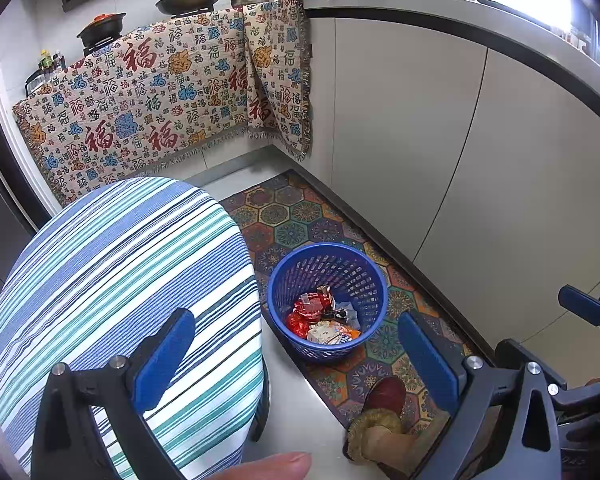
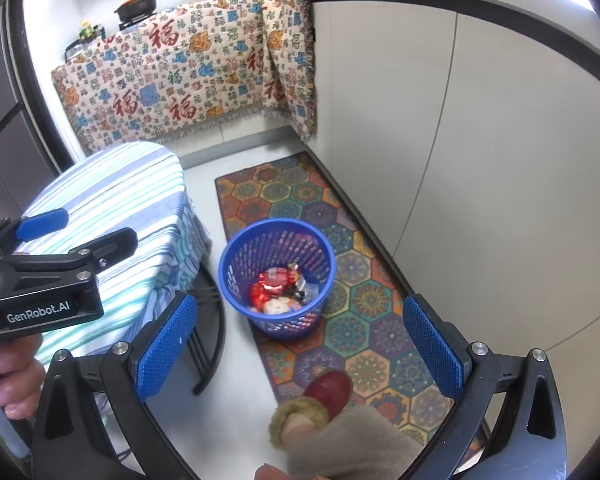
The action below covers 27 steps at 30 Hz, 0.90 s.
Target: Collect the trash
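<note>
A blue plastic basket [image 1: 327, 300] stands on the patterned mat on the floor; it also shows in the right wrist view [image 2: 277, 276]. Several crumpled wrappers [image 1: 320, 318], red, white and orange, lie inside it, and they show in the right wrist view [image 2: 282, 290] too. My left gripper [image 1: 296, 360] is open and empty, held above the floor between the striped table and the basket. My right gripper [image 2: 300, 344] is open and empty, above and in front of the basket. The left gripper's body [image 2: 48, 272] shows at the left of the right wrist view.
A small table with a blue striped cloth [image 1: 120, 300] stands left of the basket. A colourful hexagon mat [image 2: 340, 300] runs along white cabinets [image 1: 440, 140]. A patterned cloth [image 1: 148, 92] hangs over the stove counter with pans. The person's red slipper [image 2: 328, 394] rests on the mat.
</note>
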Available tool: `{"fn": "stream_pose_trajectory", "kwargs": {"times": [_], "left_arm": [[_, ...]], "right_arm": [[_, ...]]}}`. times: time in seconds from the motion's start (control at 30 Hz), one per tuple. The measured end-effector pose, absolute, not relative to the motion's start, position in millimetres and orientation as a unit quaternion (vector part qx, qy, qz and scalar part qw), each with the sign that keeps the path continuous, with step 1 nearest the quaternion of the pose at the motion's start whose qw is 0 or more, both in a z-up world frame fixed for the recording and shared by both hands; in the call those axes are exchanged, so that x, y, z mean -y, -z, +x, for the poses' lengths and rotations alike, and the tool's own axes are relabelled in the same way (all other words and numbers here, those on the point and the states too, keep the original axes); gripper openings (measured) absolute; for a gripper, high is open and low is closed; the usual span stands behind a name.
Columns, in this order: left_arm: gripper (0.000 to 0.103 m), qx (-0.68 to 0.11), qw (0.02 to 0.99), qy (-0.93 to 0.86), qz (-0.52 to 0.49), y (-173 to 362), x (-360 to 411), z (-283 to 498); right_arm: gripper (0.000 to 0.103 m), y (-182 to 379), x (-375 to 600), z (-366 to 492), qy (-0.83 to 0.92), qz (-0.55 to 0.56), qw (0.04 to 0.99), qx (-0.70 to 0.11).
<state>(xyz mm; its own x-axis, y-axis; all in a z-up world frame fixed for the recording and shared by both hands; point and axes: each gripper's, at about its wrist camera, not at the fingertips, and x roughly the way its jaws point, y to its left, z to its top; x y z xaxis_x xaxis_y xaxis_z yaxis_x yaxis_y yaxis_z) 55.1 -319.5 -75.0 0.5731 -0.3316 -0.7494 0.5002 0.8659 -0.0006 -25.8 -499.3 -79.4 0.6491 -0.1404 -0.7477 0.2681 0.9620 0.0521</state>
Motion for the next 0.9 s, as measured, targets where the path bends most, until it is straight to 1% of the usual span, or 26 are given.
{"fn": "stream_pose_trajectory", "kwargs": {"times": [0.6, 0.77, 0.9], "left_arm": [[0.103, -0.398, 0.878, 0.242, 0.109, 75.9, 323.0, 52.2], [0.103, -0.395, 0.881, 0.240, 0.099, 73.8, 320.9, 51.3], [0.103, -0.383, 0.884, 0.244, 0.110, 70.6, 323.3, 47.6]], "right_arm": [[0.103, 82.9, 502.5, -24.1, 0.117, 0.081, 0.902, -0.407], [0.103, 84.8, 502.9, -24.9, 0.119, 0.083, 0.900, -0.410], [0.103, 85.1, 502.3, -23.8, 0.122, 0.082, 0.899, -0.412]]}}
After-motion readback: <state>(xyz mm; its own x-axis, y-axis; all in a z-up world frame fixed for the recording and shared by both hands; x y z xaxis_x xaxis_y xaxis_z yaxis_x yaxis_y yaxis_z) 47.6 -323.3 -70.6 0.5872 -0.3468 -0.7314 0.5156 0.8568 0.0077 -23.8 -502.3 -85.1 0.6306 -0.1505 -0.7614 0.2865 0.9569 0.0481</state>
